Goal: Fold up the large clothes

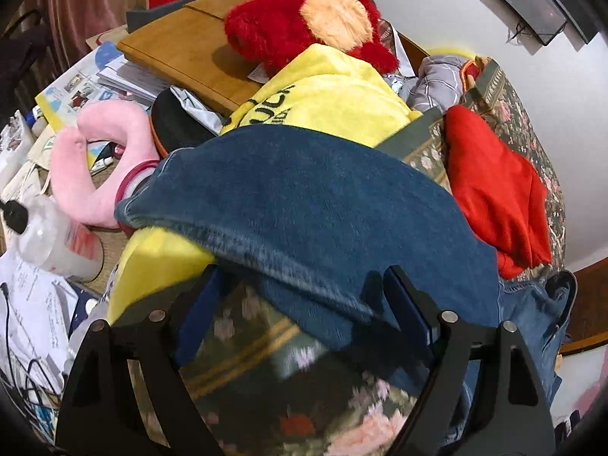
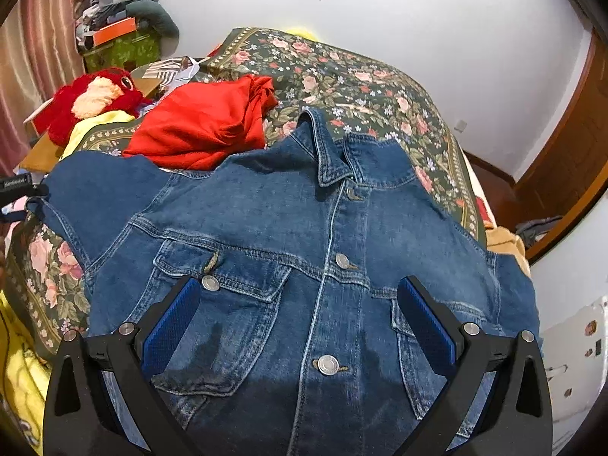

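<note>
The denim jacket (image 2: pixel 311 266) is showing mid-blue with paler stitching and silver buttons (image 2: pixel 328 364). Under it, the bedspread (image 2: pixel 364 83) is showing dark green with pink roses. Beside the jacket's collar a plain red garment (image 2: pixel 205 125) is lying; beyond that, a red plush toy (image 2: pixel 95 98) with a cream patch.

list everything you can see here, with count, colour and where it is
denim jacket: 1, blue, front up on the bed, buttoned, collar far
red garment: 1, red, bunched on the bed beyond the jacket
bedspread: 1, dark green floral, covering the bed
yellow blanket: 1, yellow, bed's left side
plush toy: 1, red, on the wooden board
neck pillow: 1, pink, amid left clutter
left gripper: 1, black, blue pads, open at the sleeve
right gripper: 1, black, blue pads, open over the chest
</note>
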The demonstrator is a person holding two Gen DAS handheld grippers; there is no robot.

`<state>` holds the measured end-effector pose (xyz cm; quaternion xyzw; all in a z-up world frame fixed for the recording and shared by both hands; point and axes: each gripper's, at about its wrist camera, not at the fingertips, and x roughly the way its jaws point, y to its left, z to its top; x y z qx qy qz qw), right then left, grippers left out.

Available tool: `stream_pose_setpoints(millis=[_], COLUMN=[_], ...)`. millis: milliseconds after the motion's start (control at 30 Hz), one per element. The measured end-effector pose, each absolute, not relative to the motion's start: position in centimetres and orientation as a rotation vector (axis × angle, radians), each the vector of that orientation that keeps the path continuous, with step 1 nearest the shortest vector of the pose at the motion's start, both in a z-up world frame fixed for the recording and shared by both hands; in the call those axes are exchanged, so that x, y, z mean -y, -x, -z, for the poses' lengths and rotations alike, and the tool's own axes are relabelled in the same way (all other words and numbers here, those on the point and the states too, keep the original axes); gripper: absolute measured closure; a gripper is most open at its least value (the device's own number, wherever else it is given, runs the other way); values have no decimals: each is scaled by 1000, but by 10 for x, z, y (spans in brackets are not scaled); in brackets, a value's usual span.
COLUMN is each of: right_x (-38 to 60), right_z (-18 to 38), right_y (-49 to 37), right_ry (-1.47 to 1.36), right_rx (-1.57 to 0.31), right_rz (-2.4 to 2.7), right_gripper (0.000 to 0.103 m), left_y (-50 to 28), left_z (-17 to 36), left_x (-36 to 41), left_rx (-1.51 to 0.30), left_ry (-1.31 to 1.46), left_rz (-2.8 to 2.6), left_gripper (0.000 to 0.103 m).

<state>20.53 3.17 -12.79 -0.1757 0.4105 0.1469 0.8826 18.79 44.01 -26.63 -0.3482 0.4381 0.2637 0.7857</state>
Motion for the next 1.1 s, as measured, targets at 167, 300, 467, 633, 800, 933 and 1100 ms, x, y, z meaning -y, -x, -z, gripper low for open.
stream_pose_setpoints(millis=[167,300,467,633,800,933,1100], right_x=[-37,-38,-33,-22,-7,5,18], right_z=[124,121,117,110,99,90,85], right_y=[-204,-205,-205,-204,-207,-210,-211], right_ry=[392,397,378,358,341,305,298], right_rx=[-822,-808,-801,-785,-761,-756,-740], right_rz=[-301,-287,-274,-250,-217,-215,-213], right_gripper=[0,0,0,0,0,0,0], left_y=[-196,-192,-195,-198,-204,-215,-236], left_z=[279,284,272,247,196,139,86], left_x=[-465,-485,-485,-477,-448,-402,-338], left_rx=[-942,-907,-911,-916,-830,-732,-651], left_ry=[859,964,893,771,611,455,345], left_rz=[-548,-546,-571,-613,-600,-533,-392], left_gripper=[19,31,64,90,93,93,93])
